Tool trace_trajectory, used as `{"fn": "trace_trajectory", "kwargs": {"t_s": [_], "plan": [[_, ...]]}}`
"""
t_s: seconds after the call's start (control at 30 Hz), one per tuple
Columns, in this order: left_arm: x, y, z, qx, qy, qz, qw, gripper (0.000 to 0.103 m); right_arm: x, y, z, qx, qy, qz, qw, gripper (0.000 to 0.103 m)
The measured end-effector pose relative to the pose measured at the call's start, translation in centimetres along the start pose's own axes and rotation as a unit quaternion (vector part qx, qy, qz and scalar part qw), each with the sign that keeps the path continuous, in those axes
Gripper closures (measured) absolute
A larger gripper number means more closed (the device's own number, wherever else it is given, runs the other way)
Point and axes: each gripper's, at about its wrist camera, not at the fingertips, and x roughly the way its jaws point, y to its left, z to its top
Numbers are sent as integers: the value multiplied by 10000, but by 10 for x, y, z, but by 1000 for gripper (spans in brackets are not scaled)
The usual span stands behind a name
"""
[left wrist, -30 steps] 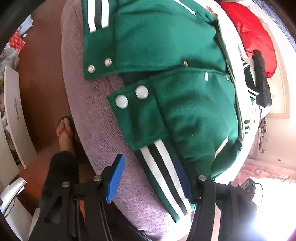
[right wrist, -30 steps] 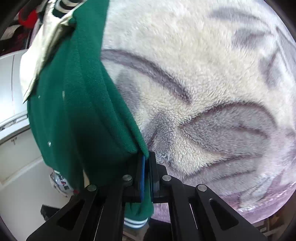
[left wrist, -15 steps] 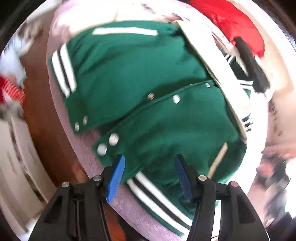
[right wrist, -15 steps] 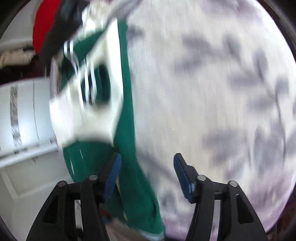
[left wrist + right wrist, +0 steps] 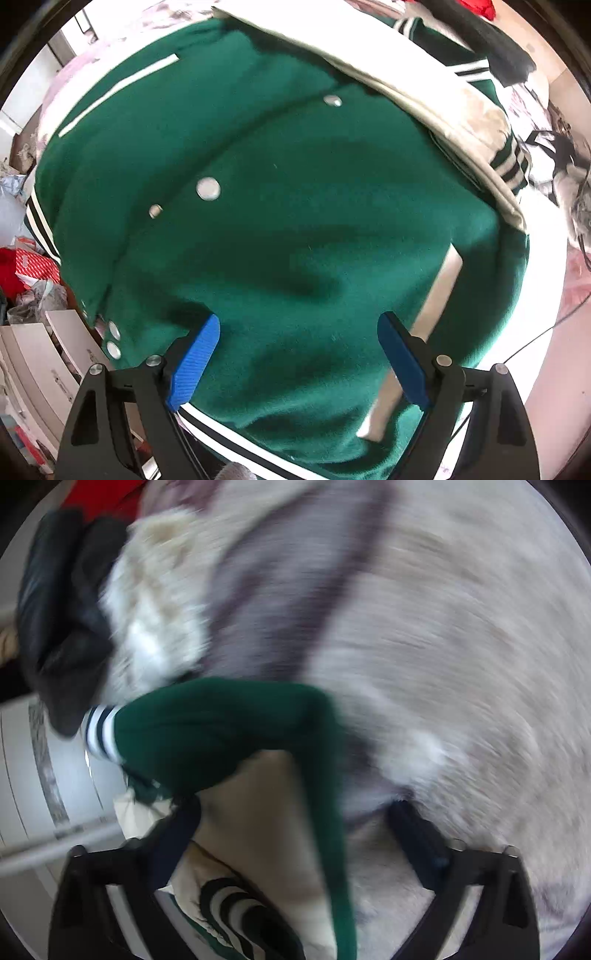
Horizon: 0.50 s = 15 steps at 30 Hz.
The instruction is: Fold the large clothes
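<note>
A green varsity jacket [image 5: 295, 221] with metal snaps and white-and-black striped trim lies spread on a bed and fills the left wrist view. My left gripper [image 5: 299, 325] points straight down just above the jacket's front, its jaws opening wide, with no cloth pinched. The right wrist view is blurred by motion. There a green sleeve [image 5: 221, 731] with a striped cuff lies across the cream lining [image 5: 258, 812]. My right gripper [image 5: 293, 808] has its jaws apart and closing, with a green edge and the lining between them but not pressed.
A pale fleece blanket [image 5: 443, 664] with grey leaf marks covers the bed. A black garment [image 5: 62, 620] and a red one [image 5: 103, 494] lie beyond the jacket. White drawers [image 5: 44, 369] and floor clutter [image 5: 22, 266] stand left of the bed; cables [image 5: 576, 192] run at the right.
My left gripper let go of the striped hem, moved over the jacket's front and widened. My right gripper released the green fold and swept along the jacket to the collar end.
</note>
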Motion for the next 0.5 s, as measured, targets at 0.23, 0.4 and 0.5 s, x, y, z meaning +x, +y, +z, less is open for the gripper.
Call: {"fn": "trace_trajectory", "kwargs": {"t_s": [0.23, 0.4, 0.5], "plan": [[-31, 21, -42, -353, 382, -91, 9986, 16, -29, 33, 7, -1242, -105, -1102, 9861, 90], [-39, 50, -84, -1415, 983, -516, 9837, 16, -63, 4, -29, -829, 566, -561, 9934, 49], [-10, 65, -122, -2754, 1691, -1611, 9325, 16, -84, -15, -77, -803, 832, -357, 9927, 44]]}}
